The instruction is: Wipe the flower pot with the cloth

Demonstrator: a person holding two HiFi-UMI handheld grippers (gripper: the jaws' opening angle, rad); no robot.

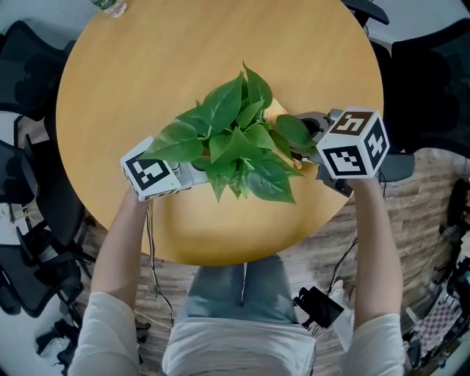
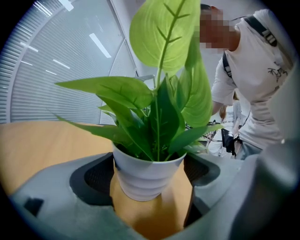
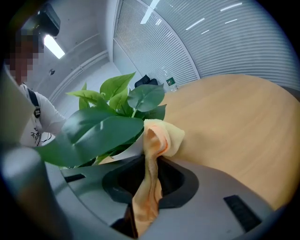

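The flower pot (image 2: 144, 176) is a small white one, smooth and glossy, with shallow ribs running round its tapering sides. It holds a leafy plant (image 1: 235, 139) whose broad, pointed, bright green leaves spread well past the rim. In the head view, they cover the pot almost completely at the centre of the frame.

The pot stands on a round table (image 1: 147, 73) of pale, matte wood, towards the edge nearest the person.

The left gripper (image 1: 189, 173) comes in from the left of the frame under the leaves. In the left gripper view, the pot sits between its grey jaws. They are set wide, and the rim meets the dark meshed pads on both sides, so the pot is held. Bare tabletop shows below the pot's base.

The right gripper (image 1: 308, 136) comes in from the right. Its jaws are pinched tight on a soft cloth (image 3: 151, 173) of a peach-orange colour. The cloth runs up between them as a crumpled strip and bunches into a folded wad at the top. The wad lies against the pot's side, just under the overhanging leaves.

Each gripper carries a white cube with black square markers, one at the left (image 1: 150, 172) and one at the right (image 1: 356, 143).

A clear bottle (image 1: 111, 7) stands at the table's far rim, in the upper left of the frame. Dark office chairs (image 1: 22, 59) ring the table.
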